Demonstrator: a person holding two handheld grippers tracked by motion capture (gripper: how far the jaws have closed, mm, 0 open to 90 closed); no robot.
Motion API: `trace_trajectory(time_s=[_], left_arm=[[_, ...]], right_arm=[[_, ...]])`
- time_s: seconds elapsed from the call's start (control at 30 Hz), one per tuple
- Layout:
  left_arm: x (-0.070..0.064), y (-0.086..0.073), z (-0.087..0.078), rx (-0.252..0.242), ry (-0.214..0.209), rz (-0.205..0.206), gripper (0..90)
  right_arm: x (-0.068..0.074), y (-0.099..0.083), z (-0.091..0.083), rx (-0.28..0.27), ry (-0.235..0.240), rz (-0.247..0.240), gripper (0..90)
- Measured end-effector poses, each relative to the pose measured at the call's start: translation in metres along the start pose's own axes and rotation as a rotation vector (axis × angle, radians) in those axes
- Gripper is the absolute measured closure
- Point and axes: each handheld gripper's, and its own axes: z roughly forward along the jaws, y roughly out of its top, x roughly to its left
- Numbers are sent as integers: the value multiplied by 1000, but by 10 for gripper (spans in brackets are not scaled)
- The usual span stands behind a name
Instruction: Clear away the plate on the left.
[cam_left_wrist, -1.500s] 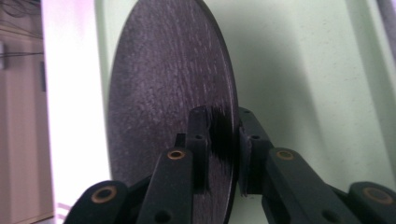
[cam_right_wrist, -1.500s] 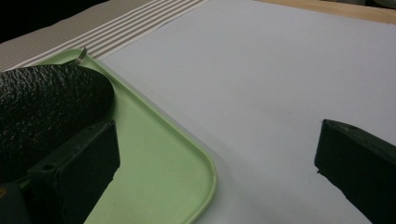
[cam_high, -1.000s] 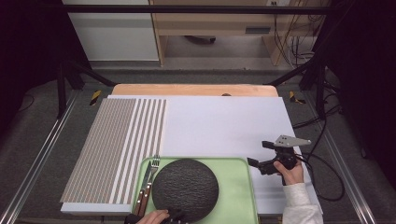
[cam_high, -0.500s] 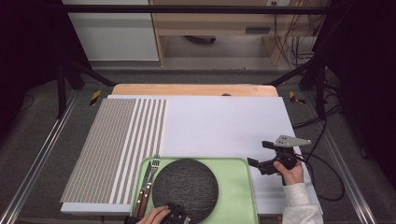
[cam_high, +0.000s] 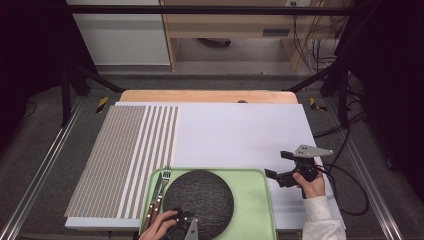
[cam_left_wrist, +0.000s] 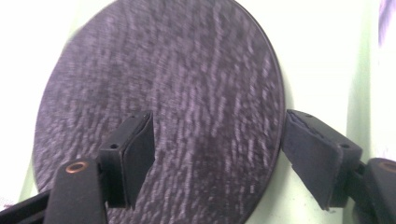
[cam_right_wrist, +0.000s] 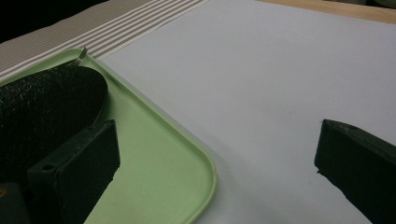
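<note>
High view: dark round plate (cam_high: 199, 202) sits on green tray (cam_high: 257, 210) at near edge of the surface (cam_high: 240, 135), fork (cam_high: 163, 181) and knife (cam_high: 154, 192) at the tray's left side. Left gripper (cam_high: 181, 229) at plate's near rim, right gripper (cam_high: 287, 176) just right of tray over the white mat.

Left gripper view: jaws spread, one over the plate (cam_left_wrist: 163, 93), one past its rim above tray (cam_left_wrist: 322, 56).

Right gripper view: jaws wide apart, holding nothing, tray corner (cam_right_wrist: 187, 158) between them, plate (cam_right_wrist: 42, 112) at left.
</note>
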Motion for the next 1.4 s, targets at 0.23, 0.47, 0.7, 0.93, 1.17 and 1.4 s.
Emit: trace_trajectory(time_s=[0.23,0.47,0.7,0.93,1.17,1.4], left_arm=[[22,-5,-10,-76,6,-132,108],[44,-19,-12,-118,3,-262,32],[65,-41,-19,-146,46,-349,18],[89,-68,-29,-204,116,-471,19],[107,-94,-32,-276,173,-579,20],[124,-128,-33,-332,246,-696,20]], right_arm=[[0,0,0,0,-1,-1,5],[0,0,0,0,-2,2,5],[0,0,0,2,-2,0,5],[0,0,1,4,-1,-1,5],[0,0,1,8,1,-2,5],[0,-1,1,11,0,-3,5]])
